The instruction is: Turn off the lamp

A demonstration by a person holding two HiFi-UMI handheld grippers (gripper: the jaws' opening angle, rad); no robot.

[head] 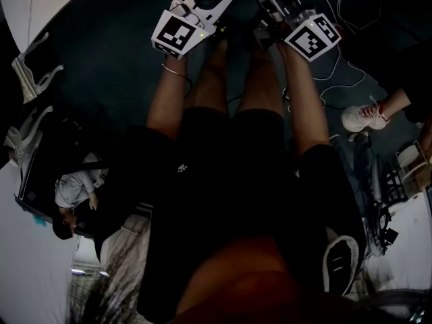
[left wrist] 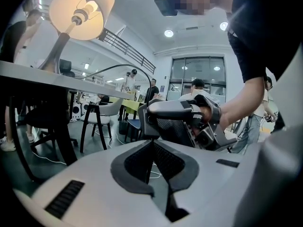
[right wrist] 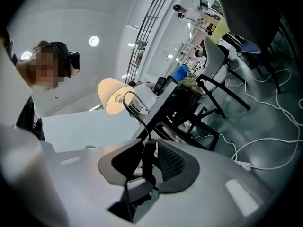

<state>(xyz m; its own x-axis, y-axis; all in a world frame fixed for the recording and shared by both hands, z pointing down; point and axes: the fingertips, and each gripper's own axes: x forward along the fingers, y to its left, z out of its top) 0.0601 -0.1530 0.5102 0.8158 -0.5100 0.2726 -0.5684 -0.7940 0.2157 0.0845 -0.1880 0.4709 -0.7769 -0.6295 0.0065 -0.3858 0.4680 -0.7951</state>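
Glowing on the counter (left wrist: 47, 77) ahead of you, the lamp (left wrist: 80, 13) is lit, its shade bright around the bulb. Its black cord (right wrist: 135, 105) loops down from the counter's edge to a black inline switch (right wrist: 147, 160), and the fingers of your right gripper (right wrist: 148, 144) are clenched on that switch, below counter height. Your left gripper (left wrist: 152, 143) sits just beside the right one, its fingers pressed together on nothing and pointing toward the counter's legs and the chairs beyond.
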